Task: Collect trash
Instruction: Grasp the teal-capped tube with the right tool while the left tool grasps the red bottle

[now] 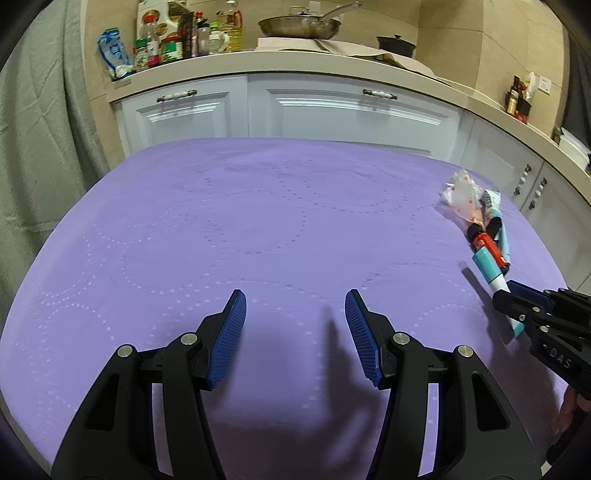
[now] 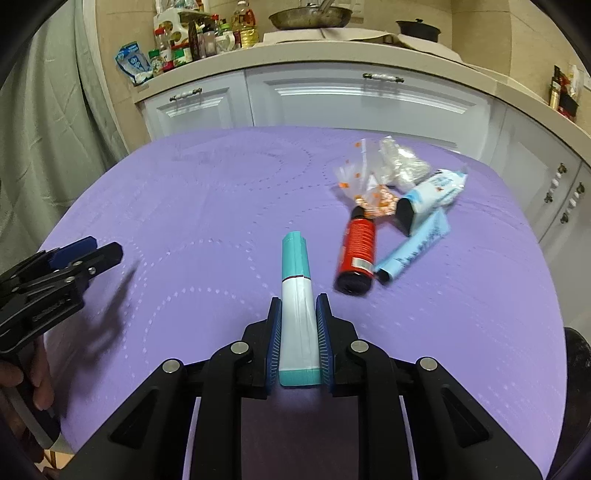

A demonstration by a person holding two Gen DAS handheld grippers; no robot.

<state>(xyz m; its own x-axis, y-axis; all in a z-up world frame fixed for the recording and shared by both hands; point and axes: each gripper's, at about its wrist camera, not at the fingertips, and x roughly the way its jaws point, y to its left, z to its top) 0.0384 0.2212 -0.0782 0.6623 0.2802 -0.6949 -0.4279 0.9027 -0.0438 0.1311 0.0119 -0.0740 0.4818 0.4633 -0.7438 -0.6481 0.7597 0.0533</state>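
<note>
My right gripper [image 2: 298,306] is shut on a teal and white tube [image 2: 297,291], held just above the purple cloth; the tube also shows in the left wrist view [image 1: 491,271] with the right gripper [image 1: 511,295] behind it. Beyond it lie a red bottle [image 2: 357,251], a light blue wrapper [image 2: 413,249], a white and blue pack [image 2: 428,199] and clear plastic wrappers [image 2: 369,177]. This pile shows at the right in the left wrist view [image 1: 476,218]. My left gripper [image 1: 295,306] is open and empty over bare cloth; it shows at the left edge in the right wrist view [image 2: 107,251].
The table carries a purple quilted cloth [image 1: 240,229]. Behind it run white cabinets [image 1: 314,110] under a counter with bottles and jars [image 1: 177,40], a pan [image 1: 299,26] and a black pot [image 1: 397,44]. A grey-green curtain [image 1: 40,147] hangs at the left.
</note>
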